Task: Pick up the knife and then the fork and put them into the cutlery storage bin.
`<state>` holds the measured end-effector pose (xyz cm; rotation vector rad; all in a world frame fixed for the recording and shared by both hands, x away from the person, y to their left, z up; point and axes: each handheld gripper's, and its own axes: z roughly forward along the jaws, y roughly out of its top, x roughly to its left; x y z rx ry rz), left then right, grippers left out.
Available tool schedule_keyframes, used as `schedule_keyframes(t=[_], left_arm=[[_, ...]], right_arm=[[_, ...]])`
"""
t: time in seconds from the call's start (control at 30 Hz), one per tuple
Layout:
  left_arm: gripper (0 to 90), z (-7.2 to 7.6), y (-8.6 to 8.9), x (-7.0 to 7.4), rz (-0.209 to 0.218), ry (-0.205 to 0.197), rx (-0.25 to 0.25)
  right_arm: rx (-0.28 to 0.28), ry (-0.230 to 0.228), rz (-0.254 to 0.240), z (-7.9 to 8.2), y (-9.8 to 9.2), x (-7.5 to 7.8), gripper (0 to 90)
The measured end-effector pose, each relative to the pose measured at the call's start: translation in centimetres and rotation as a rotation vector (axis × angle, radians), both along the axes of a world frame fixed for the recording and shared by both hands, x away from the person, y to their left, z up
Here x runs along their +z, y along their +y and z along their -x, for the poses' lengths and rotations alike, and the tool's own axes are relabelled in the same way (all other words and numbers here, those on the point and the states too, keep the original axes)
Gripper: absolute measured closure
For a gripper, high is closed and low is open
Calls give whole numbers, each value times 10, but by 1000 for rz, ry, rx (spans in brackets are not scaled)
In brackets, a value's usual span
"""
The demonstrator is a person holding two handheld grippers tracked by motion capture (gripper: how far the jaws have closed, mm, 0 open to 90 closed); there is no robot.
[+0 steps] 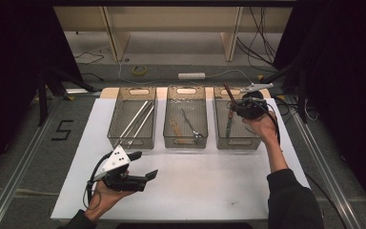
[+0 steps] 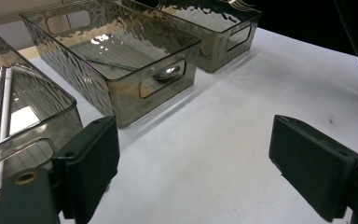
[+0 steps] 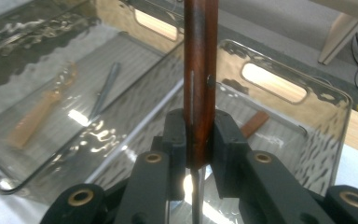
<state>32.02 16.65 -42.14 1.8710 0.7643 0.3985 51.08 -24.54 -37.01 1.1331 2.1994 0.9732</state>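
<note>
Right claw [image 3: 199, 140] (jaws closed) clamps wooden-handled knife [image 3: 200, 70] above right bin [image 3: 303, 154].

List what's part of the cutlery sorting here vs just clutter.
In play:
- wooden-handled utensil, clamped in right gripper
- right bin, under it
- middle bin, spoon
- left bin, metal rods
- left gripper, open, idle

Clutter, on the floor:
- tape roll
- white power strip
</note>
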Motion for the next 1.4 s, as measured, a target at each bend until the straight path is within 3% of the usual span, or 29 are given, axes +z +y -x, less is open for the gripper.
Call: schedule_keyframes(t=[0.67, 1.4], left_arm=[[156, 0, -1, 0, -5, -1, -5], [156, 0, -2, 0, -4, 0, -6]], right_arm=[[-80, 34, 5, -10, -8, -22, 780], [-94, 79, 10, -15, -2, -42, 779]])
